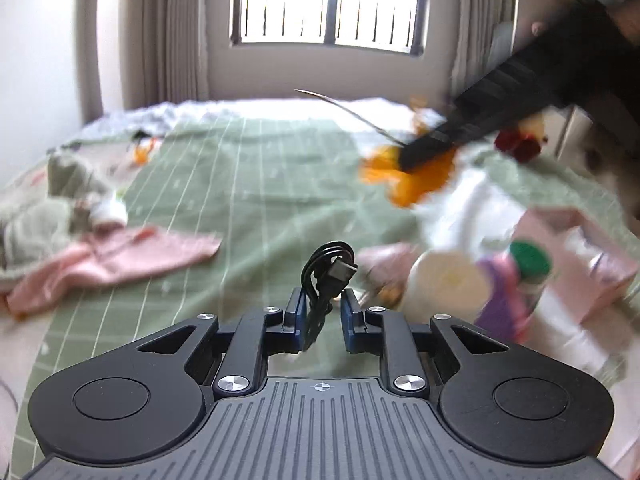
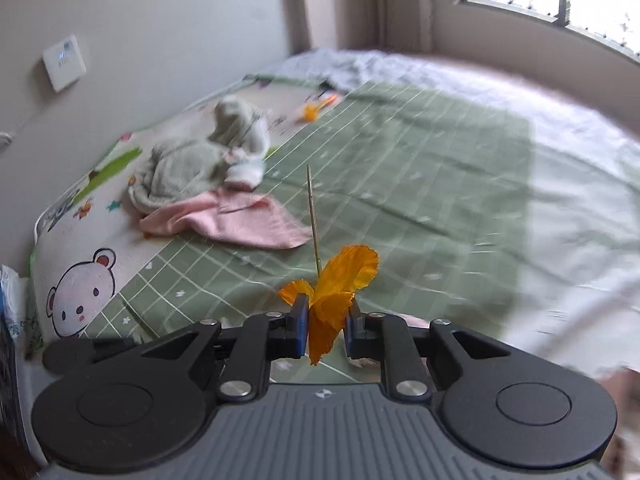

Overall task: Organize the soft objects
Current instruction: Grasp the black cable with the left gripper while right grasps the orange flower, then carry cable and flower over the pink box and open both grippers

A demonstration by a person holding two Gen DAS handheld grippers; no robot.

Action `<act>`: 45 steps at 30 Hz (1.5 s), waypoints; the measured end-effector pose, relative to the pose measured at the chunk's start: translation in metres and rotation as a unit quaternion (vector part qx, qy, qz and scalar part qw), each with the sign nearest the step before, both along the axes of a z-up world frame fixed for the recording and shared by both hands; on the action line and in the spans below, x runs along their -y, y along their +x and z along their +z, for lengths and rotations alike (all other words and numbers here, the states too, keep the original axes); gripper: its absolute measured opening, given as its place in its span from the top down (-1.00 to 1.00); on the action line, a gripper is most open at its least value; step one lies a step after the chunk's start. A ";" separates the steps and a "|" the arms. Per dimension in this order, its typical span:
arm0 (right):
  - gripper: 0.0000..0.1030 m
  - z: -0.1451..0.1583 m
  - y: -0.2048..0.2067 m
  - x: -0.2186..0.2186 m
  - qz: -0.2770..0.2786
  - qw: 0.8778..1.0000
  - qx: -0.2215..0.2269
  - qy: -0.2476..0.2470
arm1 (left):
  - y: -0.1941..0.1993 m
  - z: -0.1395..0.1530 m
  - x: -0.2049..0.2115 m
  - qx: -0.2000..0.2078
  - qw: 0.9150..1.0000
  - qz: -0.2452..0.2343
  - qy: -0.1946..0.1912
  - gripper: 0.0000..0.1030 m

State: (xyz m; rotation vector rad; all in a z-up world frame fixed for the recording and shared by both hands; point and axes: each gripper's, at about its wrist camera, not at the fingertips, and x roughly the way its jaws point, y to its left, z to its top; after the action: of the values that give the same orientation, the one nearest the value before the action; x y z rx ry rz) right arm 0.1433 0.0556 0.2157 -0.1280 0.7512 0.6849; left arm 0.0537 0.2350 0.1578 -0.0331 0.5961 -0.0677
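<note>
Left wrist view: coiled black cable (image 1: 329, 276) is pinched in left gripper (image 1: 323, 316) jaws above the bed (image 1: 248, 184). Orange artificial flower (image 2: 336, 296) is pinched by right gripper (image 2: 327, 326).

flower (image 2: 344, 292) orange, 12 o'clock | cable (image 1: 328, 276) black | sheet (image 2: 400, 168) green, white grid | cloth (image 2: 236, 220) pink, 10 o'clock | towel (image 2: 188, 172) grey-green | bear print (image 2: 82, 296) white, pink ears, 9 o'clock

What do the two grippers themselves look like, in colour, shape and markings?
Both the left gripper and the right gripper look alike: a grey ribbed body with a small crosshair mark, two round black discs, black link arms with silver screws, and jaws lined with blue pads.
</note>
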 end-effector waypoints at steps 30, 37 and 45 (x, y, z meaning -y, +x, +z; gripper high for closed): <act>0.66 -0.116 0.032 0.372 -0.230 0.972 -0.045 0.010 | 0.158 -0.046 0.343 -0.114 0.964 -0.218 -0.099 0.61; 0.66 -0.170 0.059 0.364 -0.229 0.968 -0.105 -0.004 | 0.184 -0.085 0.361 -0.156 0.963 -0.209 -0.065 0.59; 0.64 -0.190 0.069 0.357 -0.226 0.966 -0.119 -0.027 | 0.188 -0.081 0.362 -0.136 0.970 -0.191 -0.060 0.58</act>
State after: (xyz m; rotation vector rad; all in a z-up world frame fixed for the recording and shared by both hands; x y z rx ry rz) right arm 0.2118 -0.3010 0.0258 0.0785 0.9897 0.2445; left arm 0.2414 -0.1271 0.0770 -0.0449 0.8667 -0.4806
